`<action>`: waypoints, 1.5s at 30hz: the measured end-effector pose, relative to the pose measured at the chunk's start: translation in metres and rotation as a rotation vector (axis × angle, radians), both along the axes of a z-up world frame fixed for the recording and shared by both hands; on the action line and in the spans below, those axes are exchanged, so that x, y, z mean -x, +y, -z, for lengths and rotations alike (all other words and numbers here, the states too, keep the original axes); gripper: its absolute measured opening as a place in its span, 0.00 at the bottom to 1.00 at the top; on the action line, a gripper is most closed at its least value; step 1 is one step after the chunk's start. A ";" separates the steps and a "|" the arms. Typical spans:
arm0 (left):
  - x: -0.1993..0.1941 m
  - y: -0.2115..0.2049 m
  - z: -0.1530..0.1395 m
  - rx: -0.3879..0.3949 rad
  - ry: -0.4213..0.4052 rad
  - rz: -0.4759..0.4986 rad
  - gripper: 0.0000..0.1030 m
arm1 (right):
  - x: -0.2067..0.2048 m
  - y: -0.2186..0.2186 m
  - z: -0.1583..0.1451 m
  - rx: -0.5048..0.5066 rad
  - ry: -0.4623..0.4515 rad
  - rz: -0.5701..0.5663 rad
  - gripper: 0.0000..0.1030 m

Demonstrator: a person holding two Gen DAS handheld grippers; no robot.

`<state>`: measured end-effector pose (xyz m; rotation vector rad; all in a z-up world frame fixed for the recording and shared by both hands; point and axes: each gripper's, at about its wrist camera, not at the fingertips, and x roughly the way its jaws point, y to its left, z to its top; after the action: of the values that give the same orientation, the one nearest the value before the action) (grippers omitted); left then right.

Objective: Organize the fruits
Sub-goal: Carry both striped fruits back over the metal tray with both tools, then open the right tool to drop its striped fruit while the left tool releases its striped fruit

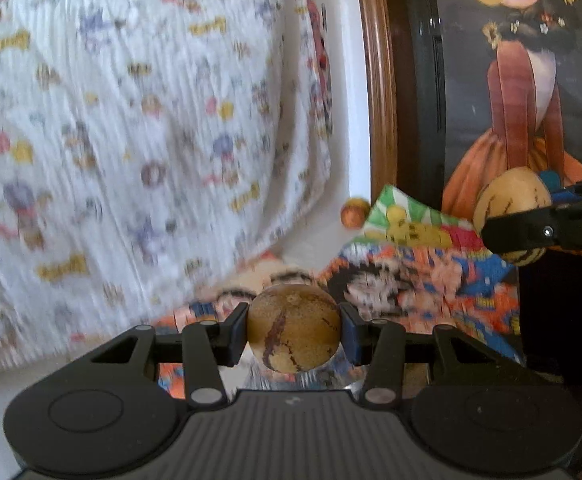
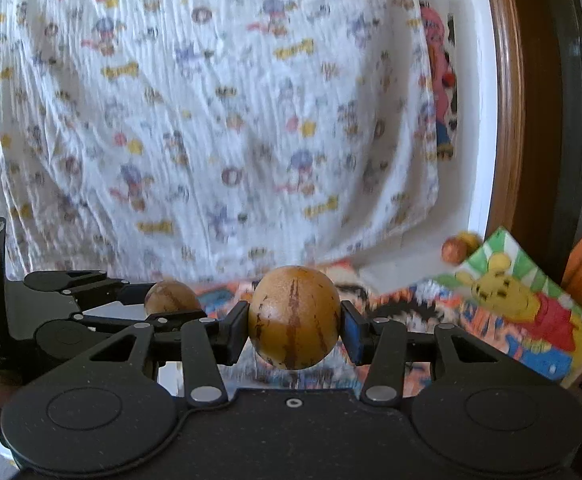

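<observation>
Clamped in the left gripper (image 1: 294,330), a mottled brown fruit (image 1: 294,328) hangs before the patterned white cloth (image 1: 131,120); only the right wrist view shows the right gripper (image 2: 294,330) pinching its streaked orange fruit (image 2: 294,316) — and a third fruit (image 2: 455,250) beside the cloth's corner.

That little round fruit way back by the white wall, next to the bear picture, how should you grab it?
Grip the little round fruit across its widest middle, one finger on each side, as the left hand-held gripper and right hand-held gripper each hold theirs. Being round, it could slip if pinched off-centre. Come from the front-left, because the bear picture crowds its right side and the wall is behind.
</observation>
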<state>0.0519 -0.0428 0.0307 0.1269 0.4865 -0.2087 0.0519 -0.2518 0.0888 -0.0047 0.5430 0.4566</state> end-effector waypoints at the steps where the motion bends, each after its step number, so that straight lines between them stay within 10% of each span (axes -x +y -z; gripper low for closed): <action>1: 0.002 0.001 0.007 0.004 0.018 0.000 0.49 | 0.000 0.001 0.007 0.003 0.015 -0.002 0.48; 21: 0.004 0.002 0.098 0.031 0.285 -0.027 0.49 | -0.057 0.049 0.141 0.116 0.298 -0.074 0.48; 45: -0.006 -0.011 0.123 0.009 0.359 -0.031 0.51 | -0.075 0.057 0.174 0.174 0.363 -0.069 0.49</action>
<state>0.0580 -0.0537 -0.0922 0.0724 0.8438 -0.2040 0.1266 -0.1949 -0.0856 -0.1088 0.9407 0.4791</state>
